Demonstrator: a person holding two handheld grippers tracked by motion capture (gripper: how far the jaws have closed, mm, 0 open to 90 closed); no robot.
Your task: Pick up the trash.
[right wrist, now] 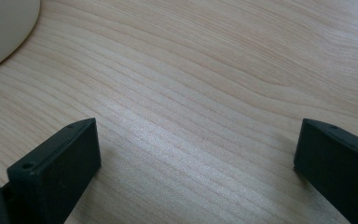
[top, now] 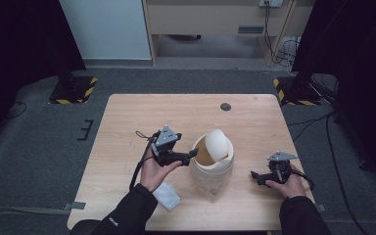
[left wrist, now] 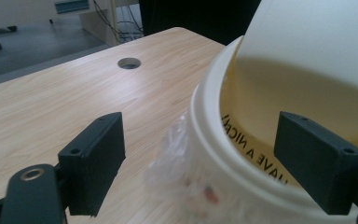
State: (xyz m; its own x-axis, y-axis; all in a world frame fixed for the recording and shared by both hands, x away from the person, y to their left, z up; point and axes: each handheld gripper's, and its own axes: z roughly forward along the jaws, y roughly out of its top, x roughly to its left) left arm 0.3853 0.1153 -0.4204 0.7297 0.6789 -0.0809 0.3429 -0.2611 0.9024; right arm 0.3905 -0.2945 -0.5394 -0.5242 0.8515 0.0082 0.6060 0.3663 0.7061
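Observation:
A white bin with a swing lid stands mid-table, the lid tipped so the yellowish inside shows. My left gripper is open at the bin's left rim. In the left gripper view the gripper straddles the rim, one jaw outside and one over the opening. Crumpled clear plastic hangs on the bin's outside between the jaws. My right gripper rests open and low over bare wood to the bin's right, and the right gripper holds nothing, with the bin's edge at the top left.
A white folded cloth lies by the left forearm near the table's front edge. A round cable hole sits at the back of the table. Black stands with striped bases stand on the floor beyond both back corners.

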